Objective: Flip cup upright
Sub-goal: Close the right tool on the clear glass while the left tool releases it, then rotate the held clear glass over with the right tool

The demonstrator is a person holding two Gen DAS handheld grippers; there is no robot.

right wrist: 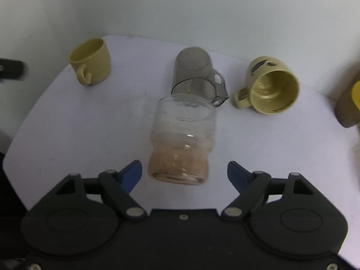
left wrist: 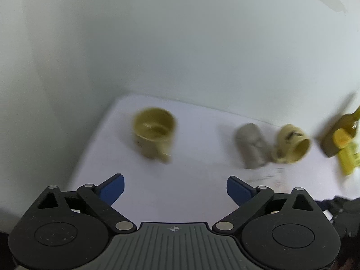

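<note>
On the white table, a clear glass cup [right wrist: 182,139] with a peach tint lies on its side, its mouth towards my right gripper [right wrist: 184,173], which is open and just short of it. Behind it a smoky grey mug [right wrist: 195,74] stands upside down; it shows blurred in the left wrist view [left wrist: 250,148]. A yellow mug with dark marks [right wrist: 270,85] lies on its side at the right, also in the left wrist view [left wrist: 291,144]. A plain yellow mug [left wrist: 154,131] stands upright at the left, also in the right wrist view [right wrist: 91,60]. My left gripper [left wrist: 175,187] is open and empty.
White walls close off the table [right wrist: 67,123] at the back and left. An olive and yellow object [left wrist: 344,139] stands at the table's right edge, partly visible in the right wrist view [right wrist: 351,99]. A dark object [right wrist: 11,69] shows at the far left.
</note>
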